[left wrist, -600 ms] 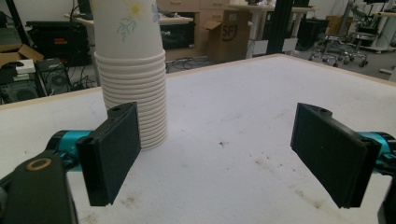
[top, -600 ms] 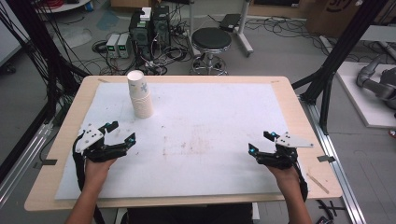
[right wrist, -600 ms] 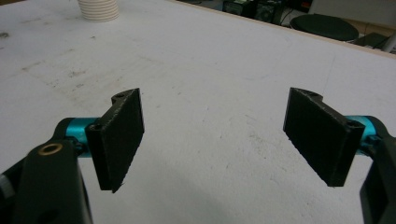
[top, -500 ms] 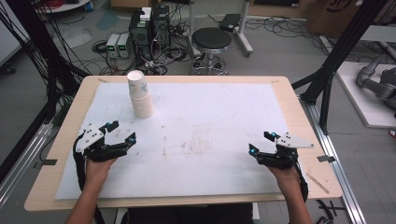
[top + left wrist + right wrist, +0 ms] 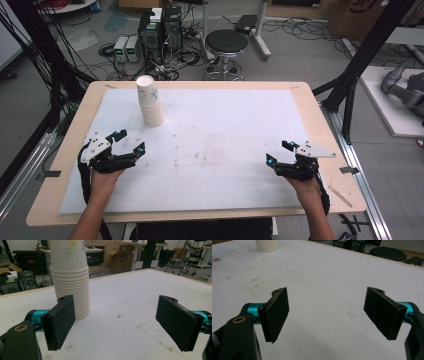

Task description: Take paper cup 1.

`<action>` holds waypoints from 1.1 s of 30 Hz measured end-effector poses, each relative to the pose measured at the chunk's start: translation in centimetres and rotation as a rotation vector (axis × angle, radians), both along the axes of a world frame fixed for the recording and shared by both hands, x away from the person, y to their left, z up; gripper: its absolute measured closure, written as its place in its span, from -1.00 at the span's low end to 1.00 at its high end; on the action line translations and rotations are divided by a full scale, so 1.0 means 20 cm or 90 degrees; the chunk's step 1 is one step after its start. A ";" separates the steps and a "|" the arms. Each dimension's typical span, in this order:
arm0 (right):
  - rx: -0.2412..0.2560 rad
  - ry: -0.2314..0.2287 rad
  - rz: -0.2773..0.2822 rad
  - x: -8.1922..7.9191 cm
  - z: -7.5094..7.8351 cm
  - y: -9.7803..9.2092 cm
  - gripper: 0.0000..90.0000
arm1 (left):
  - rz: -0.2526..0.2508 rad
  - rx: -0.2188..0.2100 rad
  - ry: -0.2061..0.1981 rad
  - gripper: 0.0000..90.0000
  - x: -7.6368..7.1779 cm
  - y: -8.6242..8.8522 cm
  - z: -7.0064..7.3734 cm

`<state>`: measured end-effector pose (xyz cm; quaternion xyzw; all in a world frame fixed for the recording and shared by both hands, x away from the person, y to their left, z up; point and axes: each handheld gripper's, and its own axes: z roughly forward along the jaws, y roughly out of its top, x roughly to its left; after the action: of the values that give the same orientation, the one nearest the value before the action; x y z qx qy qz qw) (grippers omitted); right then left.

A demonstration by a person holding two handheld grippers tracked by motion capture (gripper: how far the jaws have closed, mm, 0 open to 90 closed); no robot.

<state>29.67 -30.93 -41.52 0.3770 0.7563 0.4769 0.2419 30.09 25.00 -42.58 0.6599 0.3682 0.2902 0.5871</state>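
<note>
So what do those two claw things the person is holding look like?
Each one is mostly black. The left claw and the right claw both have two flat, rectangular black jaws on bright turquoise joints. A pale grey three-cornered plate sits on top of each. There is a small brass-coloured ring near the base of one jaw. Black cables trail back along the bare forearms.

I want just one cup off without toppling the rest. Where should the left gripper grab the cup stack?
Probably the top cup's bare wall, above the ribbed rims of the upside-down cup stack. Bring the open left gripper in level from the person's side, jaws straddling it.
</note>
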 end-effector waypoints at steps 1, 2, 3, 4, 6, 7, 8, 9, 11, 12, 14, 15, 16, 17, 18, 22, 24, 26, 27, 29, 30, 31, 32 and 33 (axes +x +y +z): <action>0.000 -0.002 0.001 0.00 0.00 0.00 -0.53 | 0.001 -0.001 -0.001 -0.64 -0.01 0.00 0.00; 0.000 -0.002 0.003 -0.01 0.01 0.01 -0.53 | 0.001 -0.003 -0.001 -0.64 -0.01 0.00 0.00; 0.000 -0.002 0.003 -0.01 0.01 0.01 -0.53 | 0.001 -0.003 -0.001 -0.64 -0.01 0.00 0.00; 0.000 -0.006 0.008 -0.01 0.01 0.02 -0.53 | 0.001 -0.001 0.001 -0.64 -0.01 0.00 0.00; -0.002 -0.005 0.011 -0.01 0.01 0.03 -0.53 | 0.005 -0.004 0.002 -0.64 -0.01 0.01 0.00; 0.001 -0.003 0.012 0.00 0.01 0.03 -0.53 | 0.008 -0.004 0.002 -0.64 0.00 0.01 0.00; 0.001 -0.006 0.013 0.00 0.01 0.03 -0.53 | 0.009 -0.002 0.002 -0.64 0.00 0.01 0.00; 0.001 -0.006 0.013 0.00 0.01 0.03 -0.53 | 0.009 -0.002 0.002 -0.64 0.00 0.01 0.00; 0.002 -0.004 0.015 0.00 0.01 0.04 -0.53 | 0.007 -0.007 0.007 -0.64 0.02 0.01 0.02; 0.004 -0.003 0.017 0.00 0.01 0.04 -0.53 | 0.007 -0.020 0.007 -0.64 0.03 0.01 0.03; 0.003 -0.003 0.019 0.00 0.02 0.05 -0.53 | 0.007 -0.027 0.005 -0.64 0.05 0.01 0.07; 0.003 -0.004 0.020 0.00 0.02 0.05 -0.53 | 0.006 -0.022 0.005 -0.64 0.07 0.01 0.09; 0.004 -0.002 0.021 0.00 0.02 0.05 -0.53 | 0.006 -0.018 0.006 -0.64 0.08 0.01 0.11; 0.004 -0.002 0.021 0.00 0.02 0.05 -0.53 | 0.006 -0.018 0.006 -0.64 0.08 0.01 0.11; 0.004 -0.004 0.022 0.00 0.02 0.05 -0.53 | 0.004 -0.003 0.007 -0.64 0.11 0.00 0.14; 0.008 -0.002 0.020 0.00 0.02 0.04 -0.53 | 0.005 0.001 0.004 -0.64 0.17 0.00 0.23; 0.009 -0.001 0.020 0.00 0.02 0.04 -0.53 | 0.006 0.005 0.005 -0.64 0.21 0.00 0.27; 0.009 -0.002 0.020 0.00 0.02 0.04 -0.53 | 0.005 0.015 0.010 -0.65 0.26 -0.01 0.31; 0.009 -0.002 0.021 0.00 0.02 0.04 -0.53 | 0.005 0.015 0.010 -0.65 0.26 -0.01 0.31; 0.008 -0.005 0.022 0.01 0.02 0.04 -0.53 | 0.007 0.016 0.014 -0.65 0.31 -0.01 0.35; 0.010 -0.004 0.021 0.00 0.02 0.04 -0.53 | 0.013 0.024 0.019 -0.65 0.36 -0.02 0.39; 0.010 -0.004 0.021 0.00 0.03 0.04 -0.53 | 0.016 0.030 0.021 -0.65 0.39 -0.02 0.41; 0.008 -0.008 0.022 0.01 0.03 0.04 -0.53 | 0.020 0.027 0.024 -0.65 0.42 -0.02 0.42; 0.010 -0.006 0.022 0.00 0.03 0.04 -0.53 | 0.021 0.032 0.029 -0.65 0.44 -0.03 0.43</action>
<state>29.76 -30.21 -40.98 0.3636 0.7578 0.4885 0.2340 38.88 24.45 -33.88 0.6748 0.3849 0.2940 0.5569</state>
